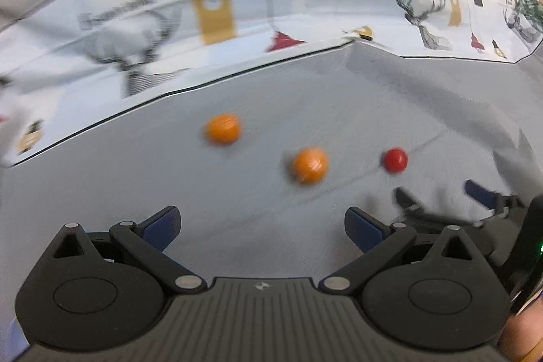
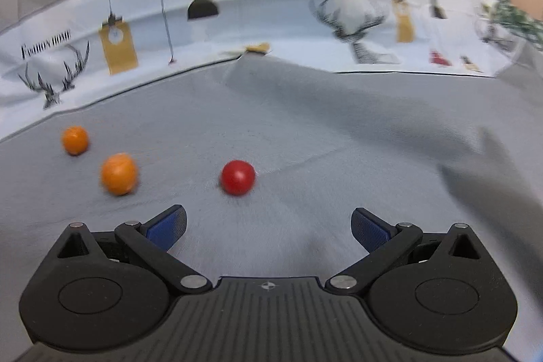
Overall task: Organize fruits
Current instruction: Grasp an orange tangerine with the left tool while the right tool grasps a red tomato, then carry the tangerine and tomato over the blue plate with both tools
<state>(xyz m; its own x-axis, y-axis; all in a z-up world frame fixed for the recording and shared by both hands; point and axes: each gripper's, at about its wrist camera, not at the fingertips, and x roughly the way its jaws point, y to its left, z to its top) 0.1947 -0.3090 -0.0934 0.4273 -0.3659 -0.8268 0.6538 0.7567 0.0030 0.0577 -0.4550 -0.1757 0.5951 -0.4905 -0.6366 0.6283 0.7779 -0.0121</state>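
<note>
- Right hand-held gripper (image 2: 268, 226): jaws spread wide, nothing between them, above the grey cloth-covered desk (image 2: 339, 131).
- Left hand-held gripper (image 1: 263, 226): also spread wide and empty.
- Red fruit (image 2: 237, 177) sits on the desk just ahead of the right hand-held gripper, slightly left of its centre line, clear of both fingers.
- From the left wrist view the same red fruit (image 1: 394, 159) lies ahead and well to the right, so the right hand looks nearer to it.
- Near orange fruit (image 1: 309, 164) is ahead of the left hand-held gripper, a bit right of centre; far orange fruit (image 1: 223, 128) is farther off, slightly left.
- All three fruits are round, so there is no long axis to line up with; they stand apart, none touching.
- Likely call: right goes for the red fruit, left for the near orange fruit. No bowl or tray is in view.
- Writing: the printed backdrop (image 2: 271, 22) with deer and hanging lamps carries a dark word; blur leaves it unreadable, perhaps ending "home". No brand marks on the fruits.
</note>
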